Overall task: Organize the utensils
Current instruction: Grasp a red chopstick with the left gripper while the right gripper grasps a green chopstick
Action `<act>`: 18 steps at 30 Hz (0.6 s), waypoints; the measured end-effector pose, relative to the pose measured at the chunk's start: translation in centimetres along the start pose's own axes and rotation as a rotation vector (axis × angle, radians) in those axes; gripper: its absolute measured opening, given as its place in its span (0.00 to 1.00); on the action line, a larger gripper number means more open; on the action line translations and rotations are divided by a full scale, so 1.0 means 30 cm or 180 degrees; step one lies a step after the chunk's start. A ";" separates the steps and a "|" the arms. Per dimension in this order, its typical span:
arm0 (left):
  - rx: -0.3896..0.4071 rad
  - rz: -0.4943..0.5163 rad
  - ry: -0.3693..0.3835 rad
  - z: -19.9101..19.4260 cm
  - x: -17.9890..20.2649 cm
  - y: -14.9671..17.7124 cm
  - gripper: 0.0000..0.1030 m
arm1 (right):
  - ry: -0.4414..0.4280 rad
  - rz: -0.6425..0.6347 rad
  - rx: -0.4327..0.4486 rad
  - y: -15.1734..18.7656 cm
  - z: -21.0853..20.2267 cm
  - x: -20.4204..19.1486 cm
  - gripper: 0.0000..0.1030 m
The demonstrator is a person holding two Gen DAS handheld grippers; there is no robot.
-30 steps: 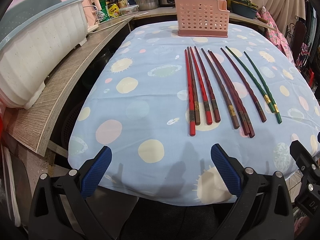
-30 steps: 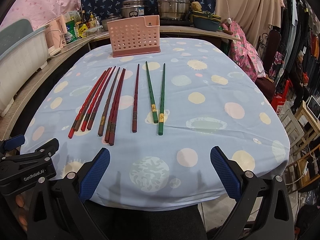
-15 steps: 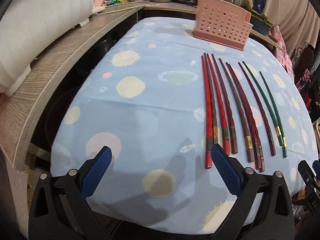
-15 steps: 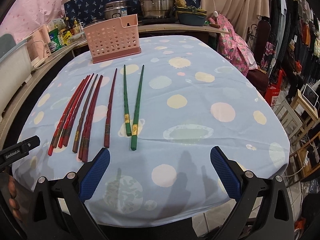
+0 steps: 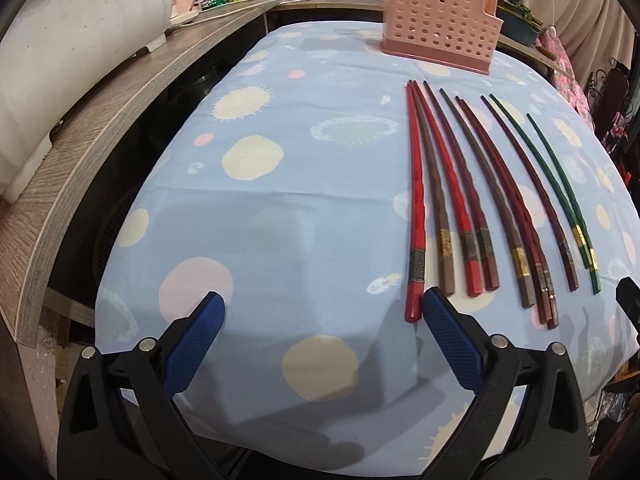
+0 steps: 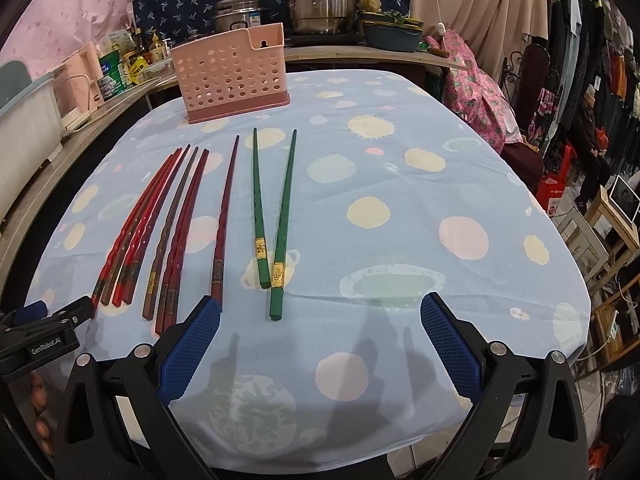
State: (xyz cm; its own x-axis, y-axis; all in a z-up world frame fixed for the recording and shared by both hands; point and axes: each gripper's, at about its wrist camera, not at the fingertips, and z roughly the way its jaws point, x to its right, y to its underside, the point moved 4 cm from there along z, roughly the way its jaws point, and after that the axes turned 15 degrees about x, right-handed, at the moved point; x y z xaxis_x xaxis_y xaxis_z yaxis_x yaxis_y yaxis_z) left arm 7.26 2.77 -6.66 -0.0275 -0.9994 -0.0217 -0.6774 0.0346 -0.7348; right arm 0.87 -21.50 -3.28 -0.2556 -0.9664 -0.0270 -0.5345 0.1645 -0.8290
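Left wrist view: left gripper (image 5: pixel 320 314) spread wide, empty, its right pad just touching the red chopstick (image 5: pixel 416 216) end, well short of the pink holder (image 5: pixel 440 36). Right gripper (image 6: pixel 318 314) also spread, empty, w/ green pair (image 6: pixel 276 216) ahead. Risk: closing off-centre nudges the stick into its neighbours.

Pale blue tablecloth (image 6: pixel 400 184) with pastel spots; 2 green chopsticks (image 6: pixel 280 216); pink perforated holder (image 6: pixel 232 76).

Red, brown, green chopsticks (image 5: pixel 480 208) flat in a row before upright pink holder (image 5: pixel 440 36)
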 end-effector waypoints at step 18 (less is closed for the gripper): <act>0.0014 -0.0111 0.0028 0.093 -0.002 -0.092 0.50 | -0.0312 0.0174 -0.0115 -0.047 0.116 -0.026 0.63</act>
State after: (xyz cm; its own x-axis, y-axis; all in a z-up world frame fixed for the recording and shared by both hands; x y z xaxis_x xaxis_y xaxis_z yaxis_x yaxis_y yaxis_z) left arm 11.18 2.71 -6.51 -0.0105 -0.9999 0.0101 -0.6748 -0.0004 -0.7380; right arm 4.63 -21.67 -4.05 -0.2059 -0.9702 -0.1275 -0.5512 0.2227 -0.8041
